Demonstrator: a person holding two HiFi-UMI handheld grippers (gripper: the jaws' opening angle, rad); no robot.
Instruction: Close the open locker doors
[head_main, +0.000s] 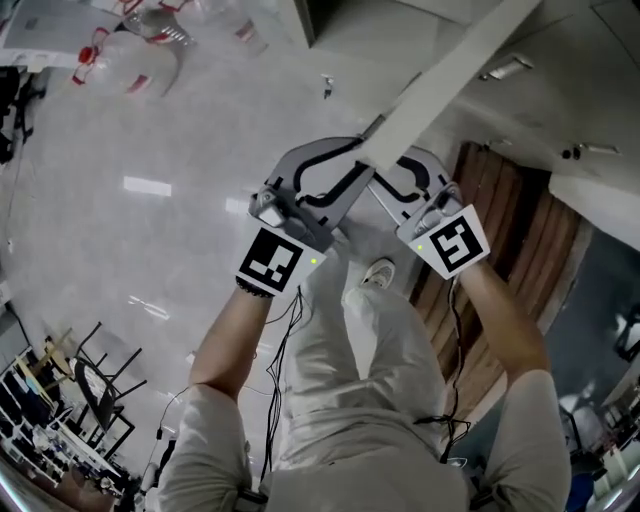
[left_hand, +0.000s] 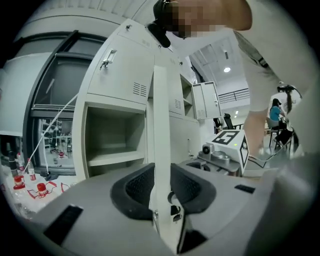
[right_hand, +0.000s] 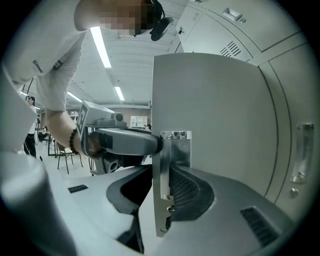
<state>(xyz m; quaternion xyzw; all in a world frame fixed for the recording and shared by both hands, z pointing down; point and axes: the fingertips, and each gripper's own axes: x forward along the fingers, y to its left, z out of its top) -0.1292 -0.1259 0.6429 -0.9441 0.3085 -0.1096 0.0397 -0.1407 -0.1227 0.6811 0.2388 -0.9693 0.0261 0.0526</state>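
An open white locker door (head_main: 450, 75) stands edge-on between my two grippers. In the left gripper view its edge (left_hand: 160, 125) runs up between the black pads, and my left gripper (left_hand: 161, 187) is shut on it. In the right gripper view the door's face (right_hand: 210, 115) and its metal latch plate (right_hand: 177, 150) sit between the pads, and my right gripper (right_hand: 160, 187) is shut on them. From the head view the left gripper (head_main: 355, 165) and right gripper (head_main: 392, 172) meet at the door's lower end from opposite sides. The open, bare compartment (left_hand: 110, 140) lies to the left of the door.
Closed locker doors with a handle (right_hand: 300, 150) stand to the right. More lockers, one with an open door (left_hand: 205, 100), stand further back. A wooden panel (head_main: 500, 220) lies beside my shoe (head_main: 378, 272). Plastic bottles (head_main: 130, 50) and chairs (head_main: 100, 380) are on the floor at the left.
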